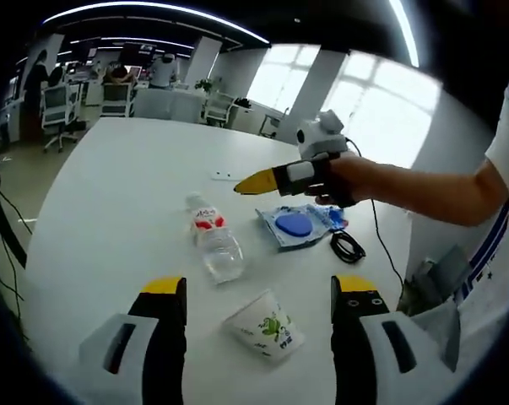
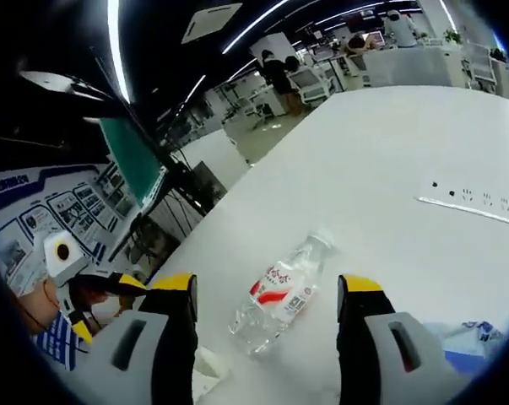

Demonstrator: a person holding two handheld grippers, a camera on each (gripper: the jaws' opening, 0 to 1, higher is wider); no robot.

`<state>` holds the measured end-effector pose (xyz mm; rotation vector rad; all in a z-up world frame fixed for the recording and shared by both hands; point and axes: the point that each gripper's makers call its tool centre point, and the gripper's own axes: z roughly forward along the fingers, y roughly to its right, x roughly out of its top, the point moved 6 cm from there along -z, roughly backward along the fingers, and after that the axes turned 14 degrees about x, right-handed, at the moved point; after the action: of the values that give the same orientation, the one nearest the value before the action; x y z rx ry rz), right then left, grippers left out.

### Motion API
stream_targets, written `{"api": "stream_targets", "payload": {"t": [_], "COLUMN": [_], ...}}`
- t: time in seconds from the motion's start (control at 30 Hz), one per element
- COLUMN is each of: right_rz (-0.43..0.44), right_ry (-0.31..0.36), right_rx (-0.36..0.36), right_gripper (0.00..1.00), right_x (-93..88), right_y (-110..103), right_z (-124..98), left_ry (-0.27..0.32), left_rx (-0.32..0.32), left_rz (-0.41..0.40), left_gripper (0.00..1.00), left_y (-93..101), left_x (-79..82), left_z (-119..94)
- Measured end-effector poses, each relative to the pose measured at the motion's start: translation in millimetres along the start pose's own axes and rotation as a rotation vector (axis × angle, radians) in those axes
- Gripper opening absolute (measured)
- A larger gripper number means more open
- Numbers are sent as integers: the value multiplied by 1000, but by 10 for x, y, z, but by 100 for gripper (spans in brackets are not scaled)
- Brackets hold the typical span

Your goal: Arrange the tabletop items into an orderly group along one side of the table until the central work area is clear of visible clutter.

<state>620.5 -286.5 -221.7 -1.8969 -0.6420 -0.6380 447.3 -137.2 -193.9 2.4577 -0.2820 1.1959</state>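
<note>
Between spread jaws of right hand-held gripper [image 2: 267, 316]: bottle [image 2: 281, 294] lying on table [image 2: 381, 152], ungrasped.

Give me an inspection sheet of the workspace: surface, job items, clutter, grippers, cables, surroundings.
Surface: white table, mostly bare on its far side.
Job's things: clear water bottle lying on its side; paper cup tipped over nearer the left gripper; blue packet flat beside them.
Clutter: nothing seen beyond those items.
Grippers: left gripper open, holding nothing, jaws either side of the cup; right gripper open, holding nothing, bottle lying between its jaws in its own view.
Cables: black coiled cable beside the packet; white power strip set along the table.
Surroundings: open office, desks and chairs, bright windows, people at the far desks.
</note>
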Motion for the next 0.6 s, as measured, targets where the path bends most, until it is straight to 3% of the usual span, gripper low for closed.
{"api": "stream_targets", "payload": {"t": [0.4,0.6], "right_rz": [164,246], "right_ry": [25,-3], "right_rx": [32,29], "right_gripper": [61,55], "right_x": [141,136], "right_y": [396,538], "right_z": [281,396], "left_ry": [1,-2], "left_rx": [-2,-4], "left_rz": [-13,-32], "left_gripper": [70,70], "left_y": [-74,-106], "left_x": [-4,-19], "left_z": [64,131]}}
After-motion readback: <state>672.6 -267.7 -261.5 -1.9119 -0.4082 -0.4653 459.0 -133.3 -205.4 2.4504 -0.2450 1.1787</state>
